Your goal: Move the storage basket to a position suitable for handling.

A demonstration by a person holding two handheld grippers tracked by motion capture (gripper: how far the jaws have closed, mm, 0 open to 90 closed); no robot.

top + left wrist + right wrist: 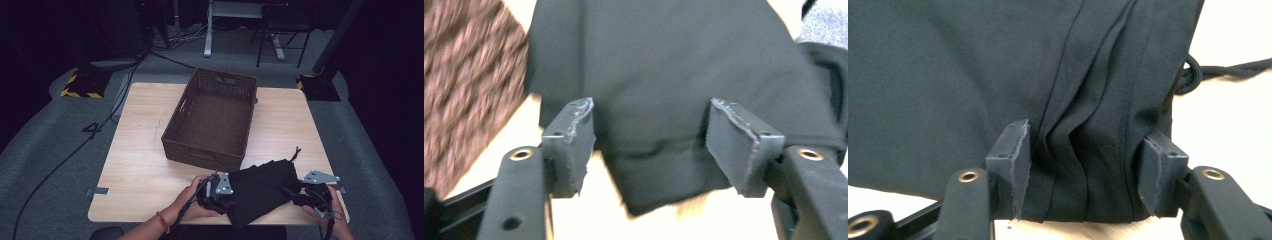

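Pale wood tabletop [140, 165] is carrying everything, ringed by grey carpet and darkness. Low in the frame, I am holding the folded black garment [262, 190] between both tools at the table's near edge. My left gripper [216, 192] is standing open, its jaws straddling a corner of the cloth [674, 100] without pinching. My right gripper [314, 196] is bracketing a bunched fold [1083, 150]; whether it is truly clamping, I cannot tell. Higher, mid-frame, the dark wicker basket [200, 150] is waiting, so I am judging that both sides need closing firmly before lifting evenly.
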